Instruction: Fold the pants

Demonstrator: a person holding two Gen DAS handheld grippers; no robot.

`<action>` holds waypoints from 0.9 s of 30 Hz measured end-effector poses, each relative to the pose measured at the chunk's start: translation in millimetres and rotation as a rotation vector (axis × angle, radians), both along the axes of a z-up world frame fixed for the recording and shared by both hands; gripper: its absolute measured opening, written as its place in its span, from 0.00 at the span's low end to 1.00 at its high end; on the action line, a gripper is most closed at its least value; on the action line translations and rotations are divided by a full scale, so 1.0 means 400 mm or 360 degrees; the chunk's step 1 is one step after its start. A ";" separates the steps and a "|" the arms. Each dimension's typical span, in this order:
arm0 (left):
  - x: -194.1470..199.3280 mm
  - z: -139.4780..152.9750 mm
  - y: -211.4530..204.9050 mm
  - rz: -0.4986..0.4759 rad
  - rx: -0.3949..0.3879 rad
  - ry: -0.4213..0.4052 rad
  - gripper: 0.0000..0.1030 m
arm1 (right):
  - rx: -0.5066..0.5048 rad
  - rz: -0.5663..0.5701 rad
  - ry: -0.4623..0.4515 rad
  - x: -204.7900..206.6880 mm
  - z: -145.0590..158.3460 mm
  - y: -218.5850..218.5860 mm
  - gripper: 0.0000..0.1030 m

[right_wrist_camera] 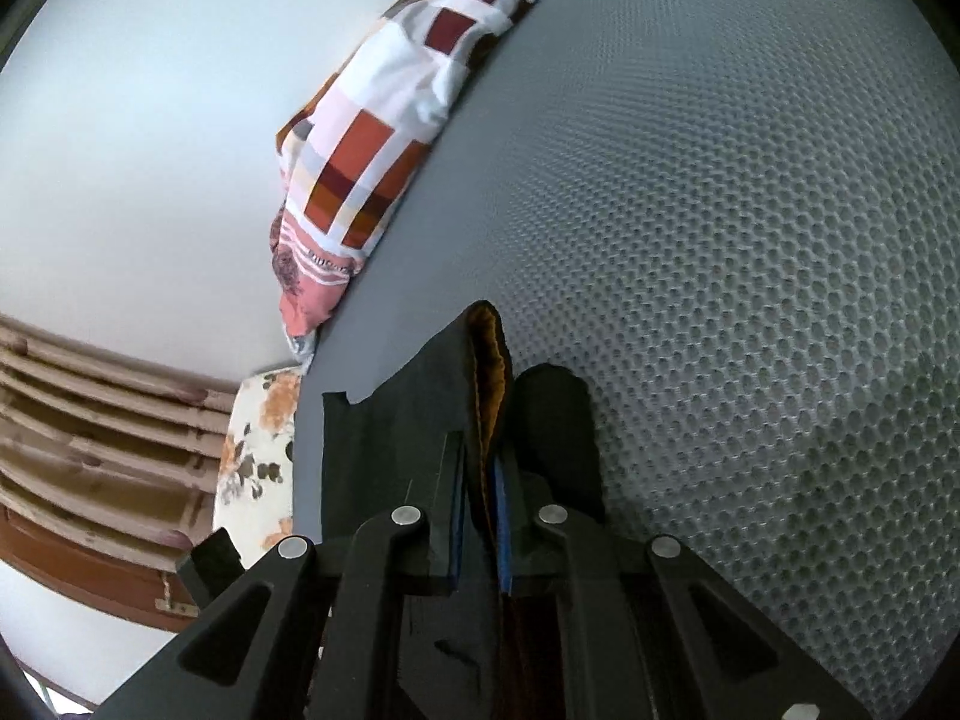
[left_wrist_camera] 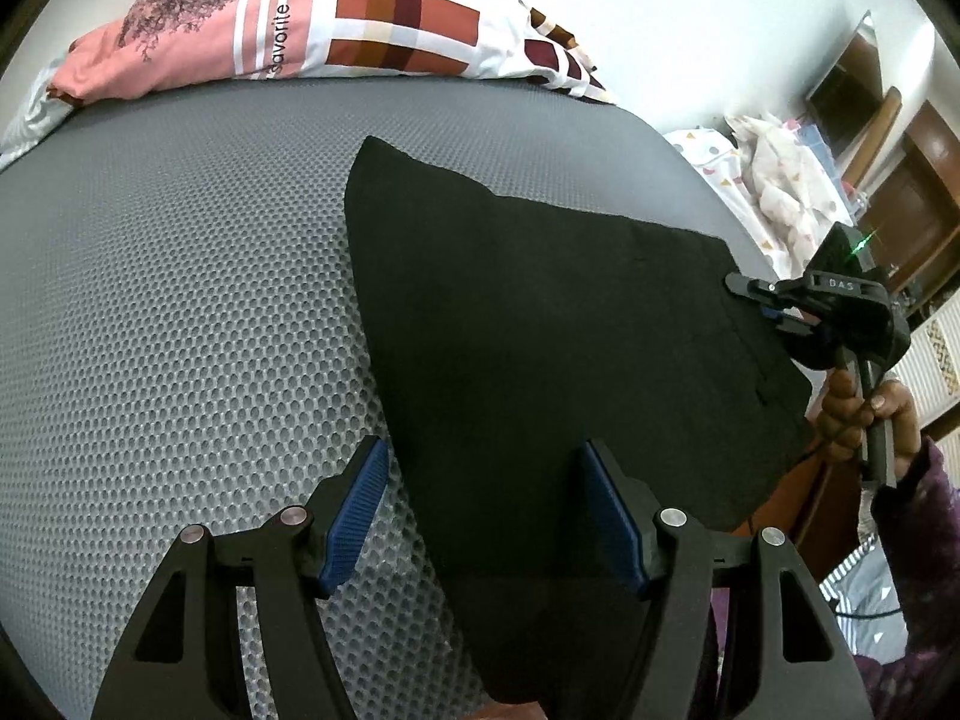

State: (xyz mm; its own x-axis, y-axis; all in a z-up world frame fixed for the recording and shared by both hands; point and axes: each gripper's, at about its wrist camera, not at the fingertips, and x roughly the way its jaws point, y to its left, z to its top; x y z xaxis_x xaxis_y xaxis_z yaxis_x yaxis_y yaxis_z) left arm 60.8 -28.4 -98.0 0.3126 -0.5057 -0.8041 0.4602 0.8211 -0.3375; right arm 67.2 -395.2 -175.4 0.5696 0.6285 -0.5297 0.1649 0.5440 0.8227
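Two readable words: "savorite" on pillow (left_wrist_camera: 282, 30), "BAS" on right gripper (left_wrist_camera: 757, 293) pinching pants (left_wrist_camera: 540, 324); left gripper (left_wrist_camera: 486, 516) spread.

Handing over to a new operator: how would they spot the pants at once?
Look at the grey mesh mattress that fills the view. The pants are the flat black cloth on its right half, with the right gripper clamped on their far edge. The checked pillow at the head is the only other cloth, and it is white, red and pink.
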 end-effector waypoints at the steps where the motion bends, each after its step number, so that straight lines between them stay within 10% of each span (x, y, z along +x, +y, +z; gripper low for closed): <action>1: 0.000 -0.001 -0.002 -0.0001 0.0005 -0.0002 0.65 | -0.0005 0.0000 0.0001 0.000 0.000 0.002 0.08; 15: 0.004 -0.029 -0.021 -0.0006 0.0039 0.0032 0.65 | 0.0056 -0.0139 -0.0150 -0.155 0.077 -0.064 0.14; 22: 0.003 -0.031 -0.027 0.0001 0.0044 0.0029 0.66 | 0.0486 0.0097 -0.0129 -0.277 0.076 0.029 0.23; 27: 0.003 -0.038 -0.025 0.0010 0.0038 0.0032 0.67 | 0.0104 0.0225 -0.0028 -0.258 0.052 0.128 0.29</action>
